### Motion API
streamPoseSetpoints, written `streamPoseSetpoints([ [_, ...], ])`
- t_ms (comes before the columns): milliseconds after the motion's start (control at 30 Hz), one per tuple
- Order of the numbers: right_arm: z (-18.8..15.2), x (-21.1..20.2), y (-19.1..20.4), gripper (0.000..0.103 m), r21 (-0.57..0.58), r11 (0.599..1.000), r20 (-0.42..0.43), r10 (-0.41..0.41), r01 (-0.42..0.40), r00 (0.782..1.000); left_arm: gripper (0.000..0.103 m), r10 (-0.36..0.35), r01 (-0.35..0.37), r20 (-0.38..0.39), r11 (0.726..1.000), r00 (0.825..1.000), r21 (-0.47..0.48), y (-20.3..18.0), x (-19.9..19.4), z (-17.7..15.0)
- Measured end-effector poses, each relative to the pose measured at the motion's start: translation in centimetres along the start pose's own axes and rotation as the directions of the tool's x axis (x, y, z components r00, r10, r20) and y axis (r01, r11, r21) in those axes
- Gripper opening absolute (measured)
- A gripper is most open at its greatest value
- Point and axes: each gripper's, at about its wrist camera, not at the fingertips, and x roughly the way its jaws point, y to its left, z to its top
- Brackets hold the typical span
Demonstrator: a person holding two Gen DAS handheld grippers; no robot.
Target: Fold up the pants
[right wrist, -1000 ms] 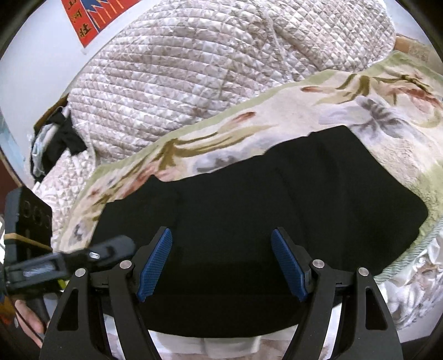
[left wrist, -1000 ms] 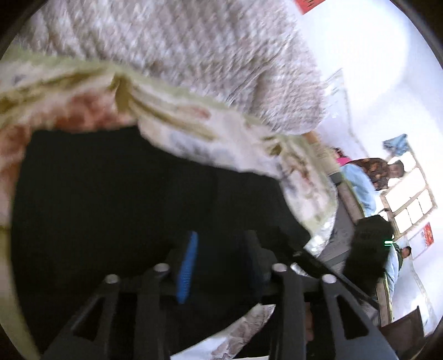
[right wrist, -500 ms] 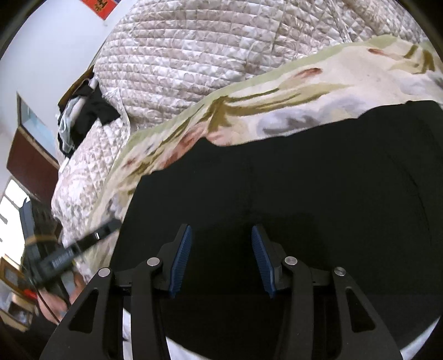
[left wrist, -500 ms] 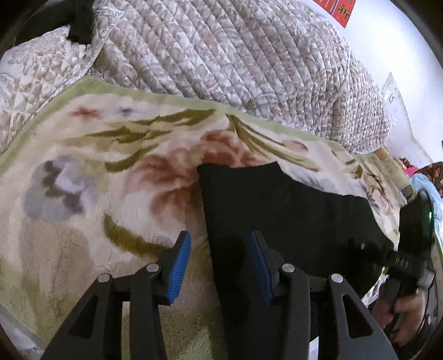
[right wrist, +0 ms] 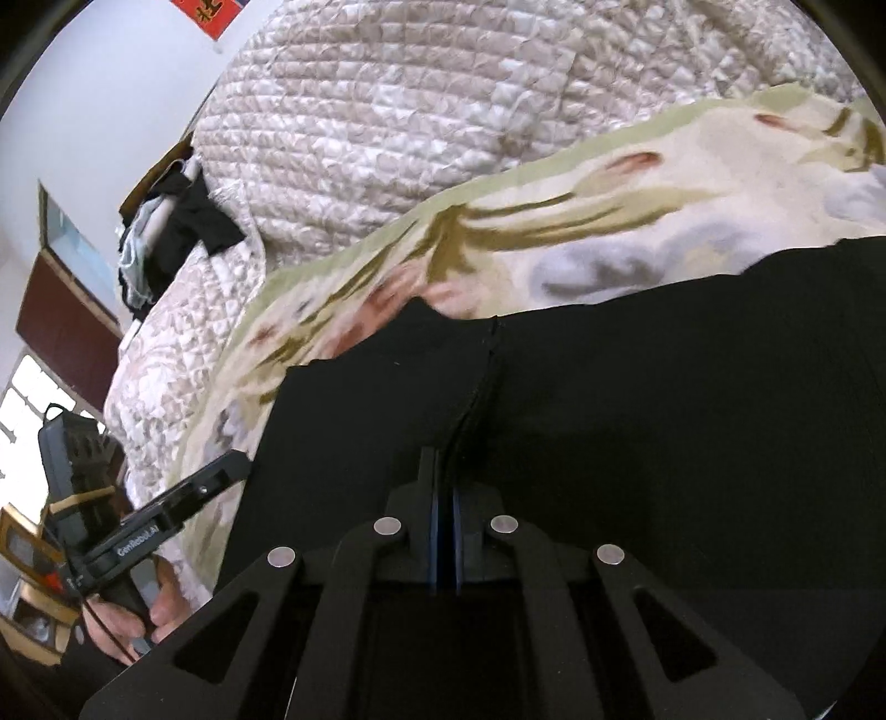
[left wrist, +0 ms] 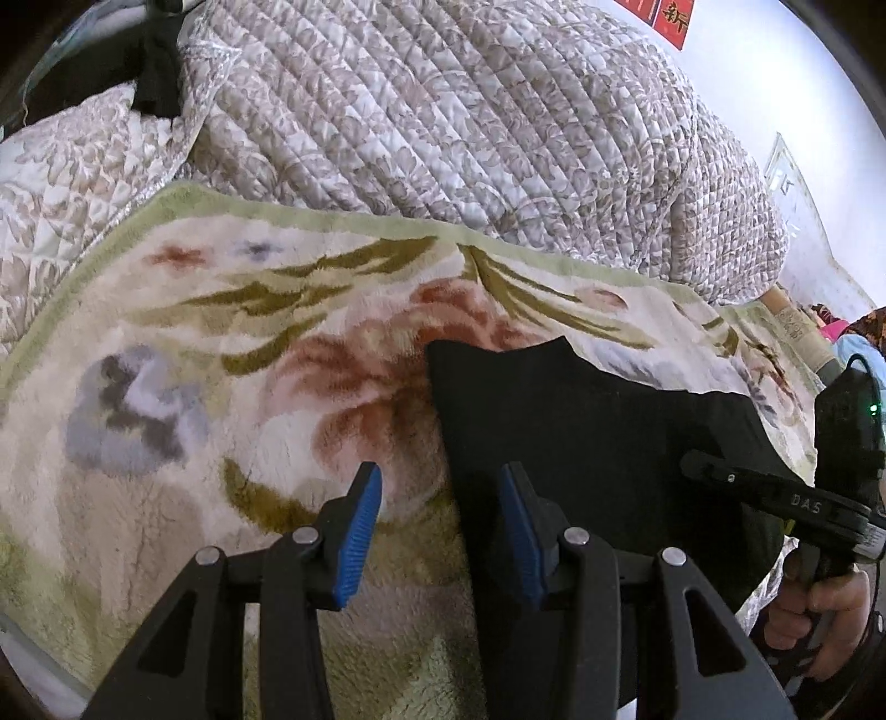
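In the left wrist view, a dark garment (left wrist: 158, 83) is lying at the far upper left, on top of a quilted bedspread (left wrist: 443, 122) that is bulging across the back. In front of it a fleecy flowered blanket (left wrist: 166, 343) is spreading over the bed. The left gripper (left wrist: 440, 526) is hanging low over this blanket with its blue-padded fingers (left wrist: 357, 534) standing apart; the left edge of the black pants (left wrist: 581, 421) is lying between them, but the pads are not pressing on it. The pants are lying flat on the blanket, running off to the right. Further right, the other tool is reaching in over the cloth, and a hand (left wrist: 819, 615) is gripping its handle at the lower right edge. A red paper sign (left wrist: 667, 22) is showing on the wall at the top right.

In the right wrist view, a hand (right wrist: 124, 615) is holding the left tool at the lower left, its tip sitting at the edge of the pants (right wrist: 664, 415). Above it, dark clothes (right wrist: 183, 221) are lying heaped at the bedspread's (right wrist: 415, 111) left end. The blanket (right wrist: 637, 210) is showing as a band between the bedspread and the pants. In the lower middle, the right gripper (right wrist: 443, 498) is resting on the black cloth with its fingers closed together; a ridge of the fabric is rising just ahead of the tips, though whether cloth is pinched between the pads cannot be told. The pants are filling the rest of the view to the right.
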Motion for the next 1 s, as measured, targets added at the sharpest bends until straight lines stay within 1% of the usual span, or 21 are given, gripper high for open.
streamPoseSetpoints([
  [33, 0.0, 0.1, -0.6, 0.002, 0.018, 0.999, -0.002, -0.028, 0.028, 1.0, 0.047, -0.004, 0.004, -0.004, 1.0, 1.0, -0.002, -0.1, 0.1, 0.1],
  [67, 0.1, 0.3, -1.1, 0.002, 0.035, 0.999, -0.008, -0.032, 0.032, 0.999, 0.047, -0.01, 0.01, -0.011, 1.0, 1.0, -0.006, -0.2, 0.3, 0.2],
  [133, 0.1, 0.8, -1.9, 0.003, 0.074, 0.997, -0.024, -0.005, 0.007, 1.0, 0.047, -0.012, 0.012, -0.019, 1.0, 1.0, -0.01, -0.5, 0.6, 0.5],
  [200, 0.4, 0.6, -1.9, 0.004, 0.075, 0.997, -0.016, -0.004, 0.006, 1.0, 0.047, -0.022, 0.022, -0.014, 1.0, 1.0, 0.0, -1.3, 0.8, 1.3],
  [233, 0.5, 0.2, -1.8, 0.01, 0.068, 0.997, -0.004, -0.021, 0.022, 1.0, 0.047, -0.032, 0.032, -0.004, 0.999, 0.999, 0.011, -1.9, 0.8, 1.9],
  [300, 0.6, -1.0, -1.9, 0.015, 0.066, 0.996, 0.048, -0.056, 0.053, 0.997, 0.047, -0.063, 0.062, 0.013, 0.997, 0.998, 0.035, -3.2, 1.2, 3.1],
  [367, 0.7, -2.2, -2.1, 0.015, 0.075, 0.996, 0.091, -0.06, 0.053, 0.994, 0.047, -0.089, 0.088, 0.012, 0.995, 0.996, 0.05, -4.2, 2.2, 4.1],
  [433, 0.7, -2.8, -2.2, 0.015, 0.08, 0.996, 0.113, -0.055, 0.046, 0.992, 0.047, -0.079, 0.08, -0.017, 0.996, 0.997, 0.049, -4.5, 3.9, 4.7],
  [467, 0.8, -2.9, -2.2, 0.015, 0.077, 0.996, 0.115, -0.055, 0.047, 0.992, 0.047, -0.069, 0.07, -0.043, 0.997, 0.997, 0.044, -4.2, 5.1, 4.8],
  [533, 0.7, -2.7, -2.0, 0.015, 0.068, 0.996, 0.105, -0.059, 0.052, 0.993, 0.045, -0.027, 0.029, -0.089, 0.999, 0.996, 0.023, -3.2, 6.9, 4.6],
  [567, 0.7, -2.6, -2.0, 0.015, 0.066, 0.996, 0.096, -0.06, 0.053, 0.994, 0.045, -0.035, 0.037, -0.075, 0.999, 0.997, 0.02, -2.9, 7.0, 4.4],
  [633, 0.6, -2.3, -1.9, 0.015, 0.059, 0.997, 0.08, -0.06, 0.055, 0.995, 0.045, -0.045, 0.046, -0.059, 0.999, 0.997, 0.016, -2.5, 6.7, 4.3],
  [767, 0.5, -2.8, -1.0, 0.015, 0.012, 0.998, 0.089, -0.068, 0.068, 0.994, 0.045, -0.031, 0.033, -0.049, 0.999, 0.998, 0.036, -2.7, 5.4, 3.6],
  [900, -0.4, -3.6, 0.9, 0.015, -0.077, 0.994, 0.083, -0.076, 0.082, 0.994, 0.045, -0.029, 0.03, -0.03, 0.999, 0.999, 0.032, -2.4, 2.5, 1.6],
  [1000, -2.3, -3.6, 2.5, 0.015, -0.143, 0.985, 0.051, -0.085, 0.092, 0.995, 0.045, -0.045, 0.046, -0.021, 0.998, 0.999, 0.039, -2.6, 0.1, -0.6],
])
